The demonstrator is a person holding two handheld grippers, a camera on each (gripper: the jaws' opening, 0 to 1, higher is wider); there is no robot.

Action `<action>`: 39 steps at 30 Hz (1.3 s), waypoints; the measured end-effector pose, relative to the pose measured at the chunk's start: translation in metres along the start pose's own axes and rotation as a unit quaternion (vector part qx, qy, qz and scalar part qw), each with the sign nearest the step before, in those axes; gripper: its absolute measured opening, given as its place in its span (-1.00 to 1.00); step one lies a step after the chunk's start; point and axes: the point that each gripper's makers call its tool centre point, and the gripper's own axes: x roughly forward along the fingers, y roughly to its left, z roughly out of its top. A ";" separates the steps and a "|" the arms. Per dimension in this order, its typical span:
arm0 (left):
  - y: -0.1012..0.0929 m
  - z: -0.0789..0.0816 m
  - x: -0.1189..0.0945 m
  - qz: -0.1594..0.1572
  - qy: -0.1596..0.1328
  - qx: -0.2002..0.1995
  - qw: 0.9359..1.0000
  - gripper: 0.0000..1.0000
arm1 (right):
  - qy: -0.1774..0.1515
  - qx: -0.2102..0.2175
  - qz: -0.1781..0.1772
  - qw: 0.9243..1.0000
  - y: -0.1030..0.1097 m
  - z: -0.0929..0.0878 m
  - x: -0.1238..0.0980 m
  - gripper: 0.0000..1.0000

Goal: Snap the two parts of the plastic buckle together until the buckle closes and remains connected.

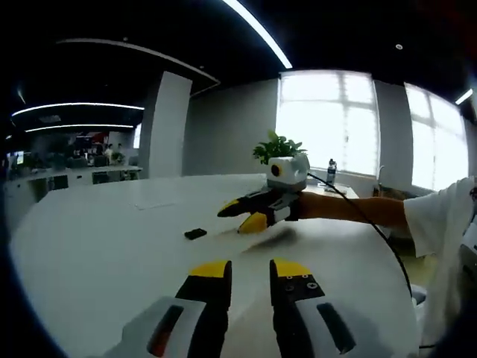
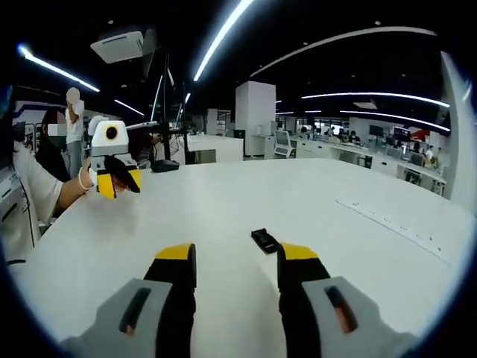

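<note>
Buckle (image 2: 264, 240) lies black and flat on the white table (image 2: 358, 246), just ahead of the right gripper (image 2: 232, 257), jaws parted and empty; left gripper (image 1: 250, 270) hovers farther back, jaws likewise apart, nothing held.

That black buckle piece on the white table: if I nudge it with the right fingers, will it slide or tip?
Likely slides: the buckle piece looks small, flat and light on a smooth, glossy table. It lies low, so tipping seems unlikely. Probably rigid plastic, so it may skate away from the right gripper.
</note>
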 end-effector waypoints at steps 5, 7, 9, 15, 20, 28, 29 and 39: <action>0.006 0.002 0.000 0.018 -0.003 -0.009 1.000 -0.59 | -0.015 0.012 -0.013 1.000 0.008 0.006 -0.009 -0.03; 0.011 0.000 0.000 0.033 0.000 -0.016 0.999 -0.59 | -0.020 0.022 -0.027 0.999 0.009 0.008 -0.015 0.00; 0.016 0.000 -0.001 0.046 0.001 -0.021 0.999 -0.57 | -0.025 0.028 -0.032 0.999 0.013 0.009 -0.021 0.02; 0.023 -0.002 -0.005 0.060 0.000 -0.037 0.997 -0.29 | -0.024 0.045 -0.051 0.997 0.024 0.011 -0.035 0.29; 0.023 -0.004 -0.007 0.070 0.005 -0.038 0.997 -0.24 | -0.015 0.046 -0.057 0.997 0.033 0.009 -0.043 0.42; 0.025 -0.002 -0.010 0.084 0.002 -0.044 0.996 -0.04 | -0.016 0.056 -0.064 0.996 0.047 0.012 -0.054 0.67; 0.025 -0.001 -0.011 0.086 0.003 -0.043 0.995 -0.01 | -0.010 0.053 -0.068 0.996 0.048 0.011 -0.055 0.70; 0.018 -0.007 -0.021 0.092 0.025 -0.008 0.995 0.20 | 0.013 0.031 -0.102 0.994 0.062 0.008 -0.077 0.92</action>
